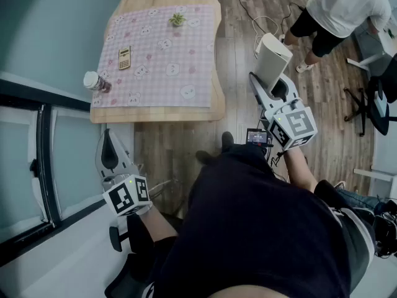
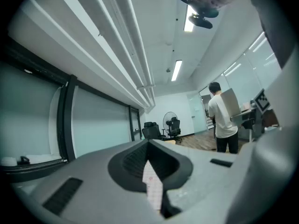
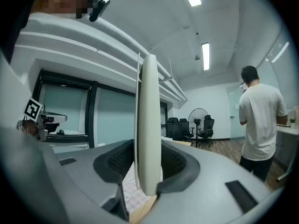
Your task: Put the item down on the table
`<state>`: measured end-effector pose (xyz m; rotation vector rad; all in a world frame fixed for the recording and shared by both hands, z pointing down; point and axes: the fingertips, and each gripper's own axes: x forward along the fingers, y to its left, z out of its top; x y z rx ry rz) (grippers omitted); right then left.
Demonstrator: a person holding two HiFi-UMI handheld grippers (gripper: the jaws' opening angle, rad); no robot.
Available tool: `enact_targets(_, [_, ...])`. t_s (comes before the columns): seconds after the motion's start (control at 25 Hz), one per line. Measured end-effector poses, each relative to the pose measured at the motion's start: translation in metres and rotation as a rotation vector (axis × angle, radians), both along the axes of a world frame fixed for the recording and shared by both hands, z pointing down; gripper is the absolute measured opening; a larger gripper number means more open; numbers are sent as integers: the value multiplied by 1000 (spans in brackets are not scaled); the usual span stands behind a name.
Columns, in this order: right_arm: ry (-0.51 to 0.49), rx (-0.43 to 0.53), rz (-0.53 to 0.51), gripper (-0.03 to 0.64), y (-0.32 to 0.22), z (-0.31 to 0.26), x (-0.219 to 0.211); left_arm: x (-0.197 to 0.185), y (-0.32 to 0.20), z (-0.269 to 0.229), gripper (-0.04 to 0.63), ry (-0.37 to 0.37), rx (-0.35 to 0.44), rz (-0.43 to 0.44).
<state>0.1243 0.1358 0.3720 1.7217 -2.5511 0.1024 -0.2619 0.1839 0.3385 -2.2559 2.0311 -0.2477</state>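
Closest is the person's dark shirt [image 1: 260, 228]. Both arms reach forward, and both tools point level. The left gripper [image 1: 109, 135] is held low and close to the body. Its fingers [image 2: 117, 160] are pressed together with nothing in them. The right gripper [image 1: 268, 82] is held out further. Its fingers [image 3: 189, 169] squeeze a flat white item [image 1: 273, 56], which stands up on its edge between them. The item is up in the air, not on the desk [image 1: 155, 113]. The desk is ahead and to the left of the right fingers. Ahead of the left fingers, a small jar [image 1: 97, 81] lies at the edge of the pink cloth [image 1: 155, 54]. What is inside the jar cannot be seen.
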Motion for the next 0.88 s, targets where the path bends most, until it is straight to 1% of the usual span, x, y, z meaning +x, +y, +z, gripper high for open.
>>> enact_targets(0.12, [6,12,-9,167,-7,1,8,15,-10,1,0,-7,9,11])
enact_targets(0.24, [7,14,-15,167,-9,2,15,30,-14,1,-2,-31,8,19])
enact_targets(0.32, [0,15,-13,167,-9,3,20,36,-16,-1,-1,-31,7,23])
enact_targets(0.6, [1,18,-23,167,-12,1,23,35,-18,-15,-1,-23,34,9])
enact_targets(0.88, [6,23,-39,167,-14,2,26,44,-20,-14,-2,-26,30,8])
